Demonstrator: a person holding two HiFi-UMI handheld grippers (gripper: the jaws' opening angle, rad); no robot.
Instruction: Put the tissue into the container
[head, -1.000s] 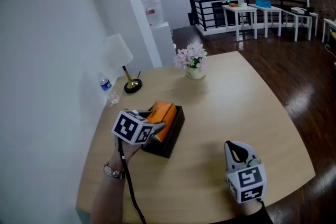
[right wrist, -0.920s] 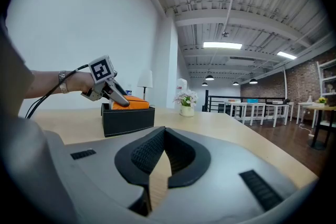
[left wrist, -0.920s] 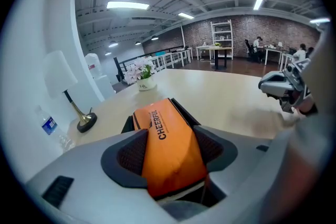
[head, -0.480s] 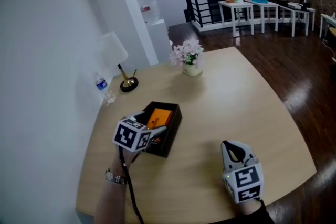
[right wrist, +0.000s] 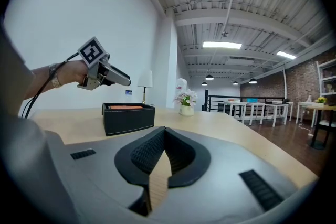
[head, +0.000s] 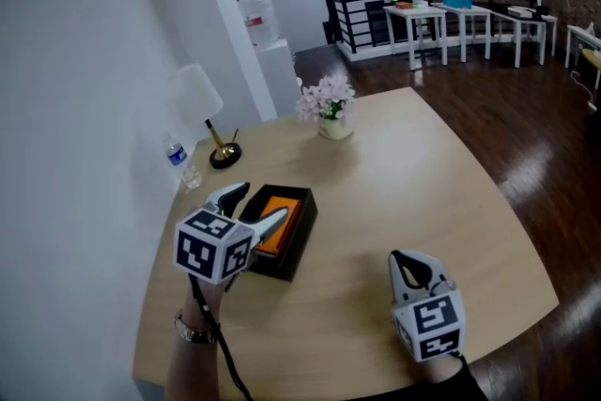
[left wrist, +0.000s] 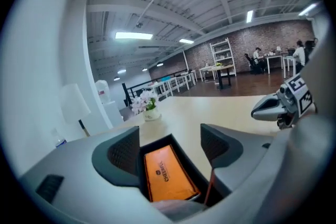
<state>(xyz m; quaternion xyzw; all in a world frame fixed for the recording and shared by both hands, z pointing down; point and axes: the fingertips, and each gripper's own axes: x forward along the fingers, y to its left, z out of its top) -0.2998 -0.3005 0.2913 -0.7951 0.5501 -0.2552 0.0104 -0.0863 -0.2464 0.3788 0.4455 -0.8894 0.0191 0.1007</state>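
An orange tissue pack (head: 280,222) lies flat inside the black box container (head: 294,249) on the round wooden table (head: 413,192). My left gripper (head: 252,207) hangs above the box's near left end. Its jaws have just been opening and stand open with nothing between them. In the left gripper view the tissue pack (left wrist: 168,173) shows below, in the gap between the jaws. My right gripper (head: 406,259) rests low at the table's near right, shut and empty, well apart from the box. From the right gripper view the box (right wrist: 128,117) and the left gripper (right wrist: 105,73) show at the left.
A white-shaded lamp (head: 200,100) and a water bottle (head: 176,157) stand by the white wall at the left. A vase of pale flowers (head: 326,107) sits at the table's far side. The floor drops away beyond the table's right edge.
The left gripper held the orange pack over the box; now the pack lies in the box, and the gripper has opened, risen and drawn back toward me. The right gripper stayed put.
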